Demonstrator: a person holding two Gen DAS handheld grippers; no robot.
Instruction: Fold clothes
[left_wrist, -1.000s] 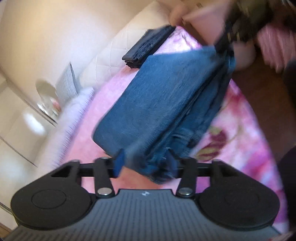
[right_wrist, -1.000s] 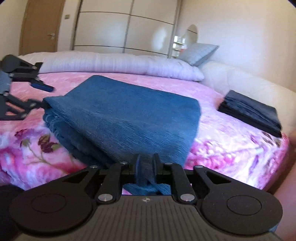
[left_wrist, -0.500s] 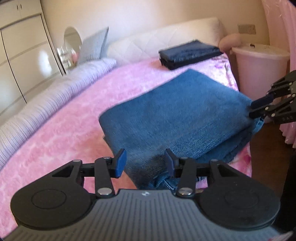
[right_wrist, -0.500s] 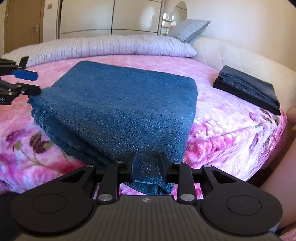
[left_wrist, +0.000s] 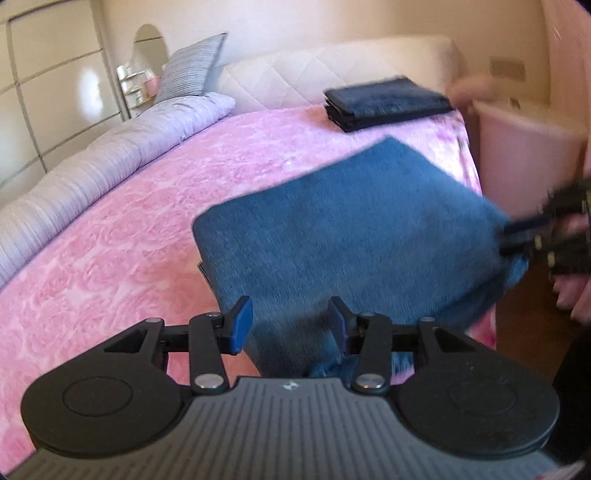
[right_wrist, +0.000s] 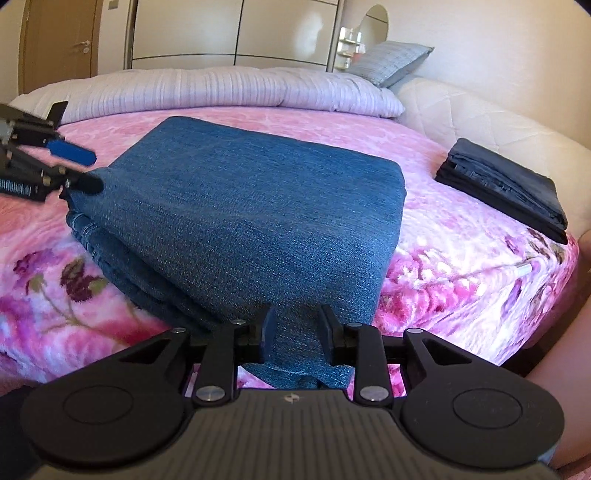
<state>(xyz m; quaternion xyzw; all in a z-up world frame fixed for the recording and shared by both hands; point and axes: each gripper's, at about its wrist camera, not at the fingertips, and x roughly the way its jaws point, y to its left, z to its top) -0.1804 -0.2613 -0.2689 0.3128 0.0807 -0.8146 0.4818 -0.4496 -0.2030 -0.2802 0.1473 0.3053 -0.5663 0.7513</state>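
Within the last second your folded blue jeans (right_wrist: 251, 221) went from carried aloft to lying flat at the near edge of the pink bed (left_wrist: 110, 240), so this fold looked done. The dark folded stack (right_wrist: 506, 188) sat toward the headboard-side corner. Your left gripper (left_wrist: 291, 325) was spread wide, denim between its fingers but unpinched. Your right gripper (right_wrist: 295, 328) had opened partway, loosely straddling the jeans' near corner.
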